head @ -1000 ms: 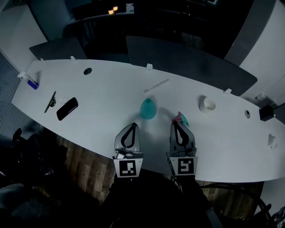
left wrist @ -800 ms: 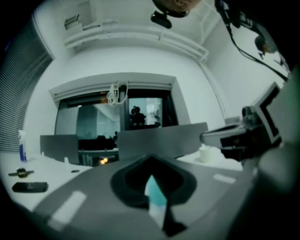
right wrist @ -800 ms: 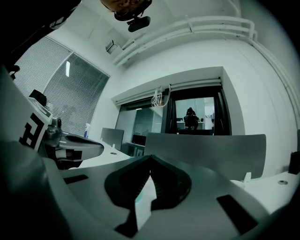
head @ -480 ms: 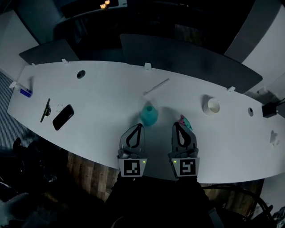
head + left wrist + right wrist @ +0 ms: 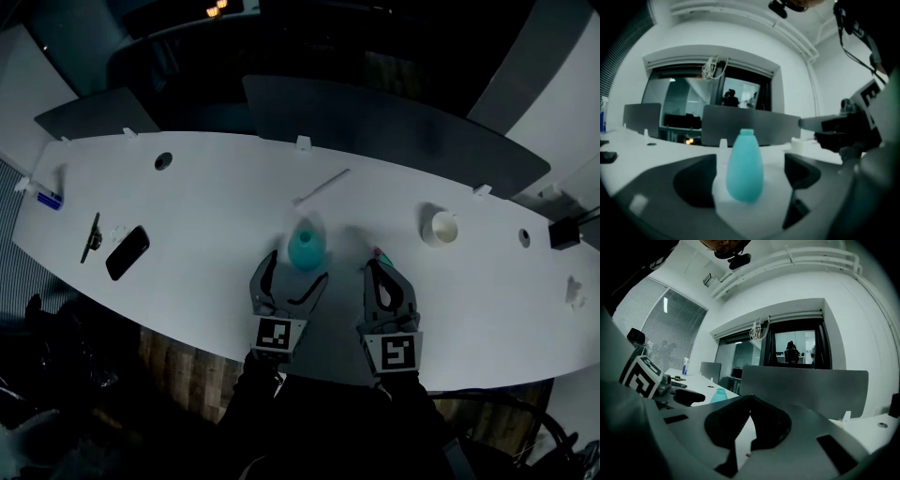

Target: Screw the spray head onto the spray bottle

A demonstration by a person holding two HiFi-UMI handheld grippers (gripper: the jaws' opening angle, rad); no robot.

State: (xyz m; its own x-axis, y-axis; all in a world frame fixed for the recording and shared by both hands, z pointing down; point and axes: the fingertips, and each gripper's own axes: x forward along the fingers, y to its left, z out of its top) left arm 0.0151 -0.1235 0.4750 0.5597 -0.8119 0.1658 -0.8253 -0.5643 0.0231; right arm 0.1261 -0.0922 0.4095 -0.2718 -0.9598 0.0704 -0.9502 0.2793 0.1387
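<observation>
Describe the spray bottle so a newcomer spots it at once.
Start at the long white table. Midway along its near edge, between the black phone and the white cup, stands the spray bottle. Only it is an upright teal teardrop with a bare, capless neck.

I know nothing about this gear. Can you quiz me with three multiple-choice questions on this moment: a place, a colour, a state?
1. Where does the spray bottle stand?
A) between the left tongs' jaws
B) beside the black phone
C) inside the white cup

2. What colour is the bottle?
A) red
B) teal
C) yellow

3. How are the right tongs?
A) wide open
B) clamped on the bottle
C) shut

Answers:
1 A, the left gripper view shows it upright between the jaws, which have just been opening and do not touch it.
2 B, it looks teal in every view.
3 C, the right gripper view shows the jaw tips together.
</observation>
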